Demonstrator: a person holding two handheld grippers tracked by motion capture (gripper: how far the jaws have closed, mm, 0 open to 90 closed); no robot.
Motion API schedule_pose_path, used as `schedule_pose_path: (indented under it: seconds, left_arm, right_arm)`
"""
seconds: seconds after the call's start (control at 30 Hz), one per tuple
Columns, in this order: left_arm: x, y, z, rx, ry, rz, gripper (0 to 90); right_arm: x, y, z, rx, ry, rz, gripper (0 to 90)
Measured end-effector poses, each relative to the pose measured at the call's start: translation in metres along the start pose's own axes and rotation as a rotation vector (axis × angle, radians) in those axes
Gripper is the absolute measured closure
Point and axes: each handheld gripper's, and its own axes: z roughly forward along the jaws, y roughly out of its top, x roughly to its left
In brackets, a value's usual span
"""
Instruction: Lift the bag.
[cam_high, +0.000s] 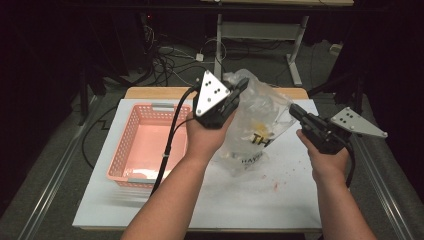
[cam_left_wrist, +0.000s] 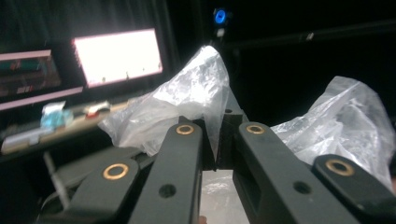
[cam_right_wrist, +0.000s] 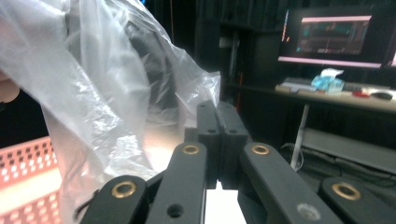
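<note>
**Two hand-held grippers hold a clear plastic bag up over the table**

At the left of the high view, a pink basket (cam_high: 145, 142) sits on the white table (cam_high: 240, 200), its open top facing up. A dark cable trails across its right rim from the left hand-held gripper (cam_high: 239, 89), which shows just right of the basket, in the upper middle of the frame, raised on the person's left hand (cam_high: 205, 135).

In the left gripper view its two black jaws stand pressed together at the centre, with a fold of the plastic bag (cam_high: 257, 125) pinched between them; crumpled film rises above the tips and spreads to the right edge of the frame. A bright screen (cam_left_wrist: 117, 57) glows in the upper left of that view.

The bag hangs in the middle of the high view, between the two grippers. Its lower end looks to reach the table, though the crumpled film makes that hard to judge. Dark letters and a yellow patch show through the plastic; what lies inside cannot be made out.

At the right of the high view, the right hand-held gripper (cam_high: 292, 111) points toward the bag's right edge, held in the person's right hand (cam_high: 327, 157). In the right gripper view its jaws are closed tight at the centre, and the film meets them from the upper left; a thin edge seems caught between the tips. The basket's pink mesh shows in that view's lower left corner.
</note>
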Motion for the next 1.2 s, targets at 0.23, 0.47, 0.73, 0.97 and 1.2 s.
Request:
schedule_pose_path:
  seconds: [0.23,0.47,0.73,0.97,1.2]
  left_arm:
    - [0.002,0.027,0.014,-0.017,-0.003,0.023,88.1]
    - [0.021,-0.023,0.021,0.106,0.004,-0.082,87.5]
    - [0.035,-0.075,-0.015,0.207,0.004,-0.186,55.2]
    - [0.029,-0.095,-0.075,0.206,0.0,-0.222,30.1]
    - [0.023,-0.107,-0.104,0.315,-0.012,-0.223,0.0]
  right_arm:
    - [-0.008,0.036,-0.012,-0.095,-0.034,-0.019,90.0]
    - [-0.02,0.024,-0.007,-0.026,-0.053,-0.016,90.0]
    - [-0.025,-0.01,0.009,0.076,-0.056,0.019,90.0]
    - [-0.014,-0.004,-0.014,0.023,0.001,0.012,61.1]
    - [-0.01,-0.014,-0.038,0.009,0.015,0.028,19.7]
